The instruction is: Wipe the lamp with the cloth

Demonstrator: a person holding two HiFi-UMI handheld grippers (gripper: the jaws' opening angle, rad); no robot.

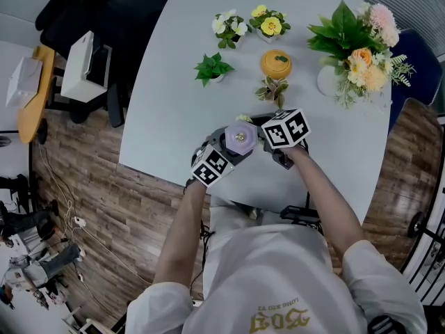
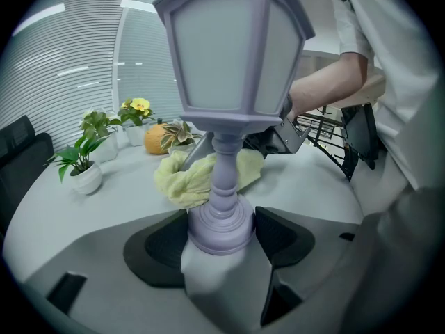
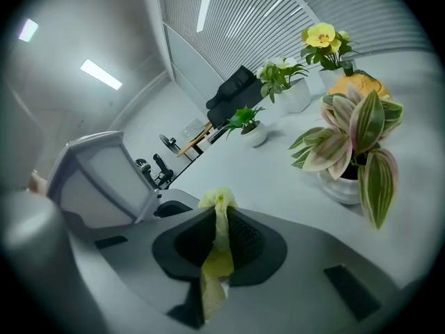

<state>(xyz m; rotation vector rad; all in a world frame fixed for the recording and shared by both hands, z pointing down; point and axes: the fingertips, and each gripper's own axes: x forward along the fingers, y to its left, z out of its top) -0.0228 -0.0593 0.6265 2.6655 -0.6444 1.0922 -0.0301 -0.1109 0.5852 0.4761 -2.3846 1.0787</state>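
Note:
A lavender lantern-shaped lamp [image 2: 233, 54] stands upright, and my left gripper [image 2: 221, 236] is shut on its round base. From the head view the lamp top [image 1: 240, 138] shows between the two marker cubes near the table's front edge. A pale yellow cloth [image 2: 191, 179] lies bunched against the far side of the lamp's stem. My right gripper [image 3: 219, 235] is shut on that cloth [image 3: 219, 245], with a fold sticking out past its jaws. The lamp's shade [image 3: 104, 179] sits just left of it. In the head view the right gripper [image 1: 274, 145] is beside the lamp.
On the grey table [image 1: 174, 110] behind the lamp stand a variegated plant [image 3: 354, 145], an orange pot [image 1: 276, 63], a small green plant [image 1: 213, 68], two flower pots [image 1: 250, 25] and a large bouquet [image 1: 354, 47]. A black chair [image 1: 104, 19] stands at the left.

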